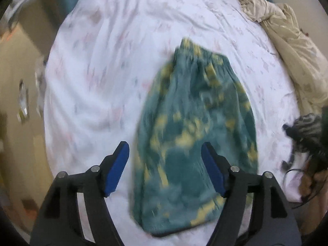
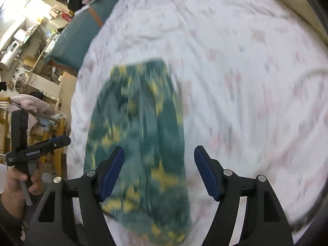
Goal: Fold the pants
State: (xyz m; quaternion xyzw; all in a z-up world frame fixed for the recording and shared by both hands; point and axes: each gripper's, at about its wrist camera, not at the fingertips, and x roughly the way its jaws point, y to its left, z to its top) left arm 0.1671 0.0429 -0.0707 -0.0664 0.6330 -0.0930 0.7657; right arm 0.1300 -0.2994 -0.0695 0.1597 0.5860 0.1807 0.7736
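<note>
The teal and yellow patterned pants [image 1: 194, 127] lie flat on the white bed sheet [image 1: 102, 71], folded lengthwise into one narrow strip, waistband at the far end. My left gripper [image 1: 165, 154] is open and empty, hovering above the near end of the strip. In the right wrist view the pants [image 2: 141, 135] lie left of centre. My right gripper [image 2: 158, 160] is open and empty above their near right edge. The left gripper's handle [image 2: 37, 149] shows at the left, held by a hand. Both views are motion-blurred.
A beige quilt [image 1: 287, 41] is bunched along the far right of the bed. A dark striped item with cables [image 1: 305, 131] lies at the bed's right edge. A teal bolster [image 2: 80, 41] and cluttered shelves [image 2: 26, 51] stand beyond the left edge.
</note>
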